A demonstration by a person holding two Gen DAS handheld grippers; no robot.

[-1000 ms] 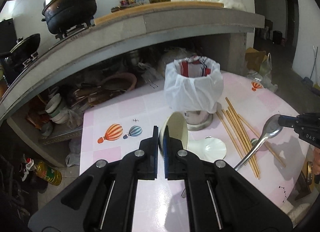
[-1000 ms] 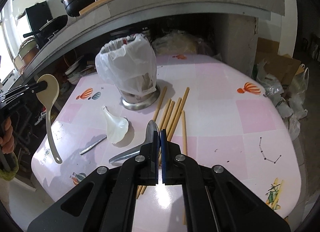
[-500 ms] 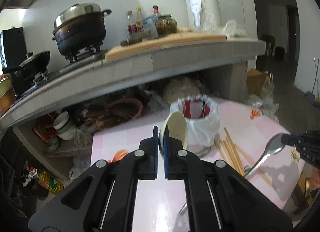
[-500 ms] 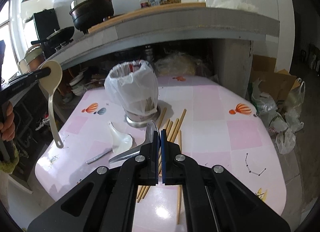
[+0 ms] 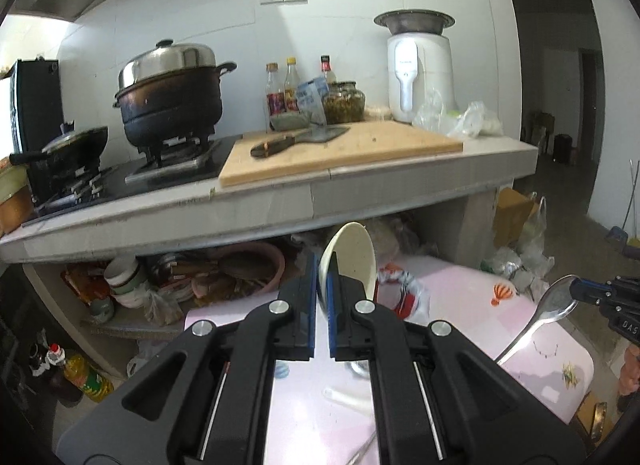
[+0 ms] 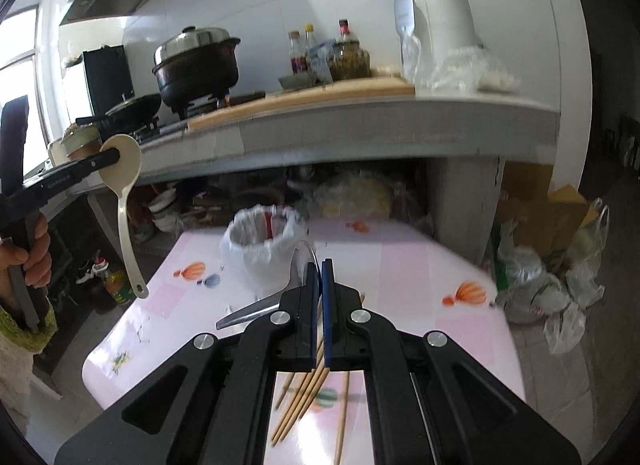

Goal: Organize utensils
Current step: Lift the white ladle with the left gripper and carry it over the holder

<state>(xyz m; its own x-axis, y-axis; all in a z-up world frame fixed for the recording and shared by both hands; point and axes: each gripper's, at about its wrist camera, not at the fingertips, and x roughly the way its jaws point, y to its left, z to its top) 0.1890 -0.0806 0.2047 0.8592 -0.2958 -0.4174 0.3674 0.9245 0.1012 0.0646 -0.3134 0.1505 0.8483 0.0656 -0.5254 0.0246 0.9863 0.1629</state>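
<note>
My left gripper is shut on the bowl of a cream plastic spoon, whose handle hangs down in the right wrist view. High over the pink table, my right gripper is shut on the bowl of a metal spoon; it also shows in the left wrist view. Below stands a container lined with a white plastic bag, partly hidden by the fingers in the left wrist view. Several wooden chopsticks lie on the table under the right gripper.
A grey counter overhangs the table's far side, carrying a black pot, a cutting board with a cleaver and bottles. Plastic bags crowd the floor at the right. An oil bottle stands at the left.
Both grippers have risen with their spoons held. The table and the bagged container have dropped lower in both views, and the counter top has come into sight.
</note>
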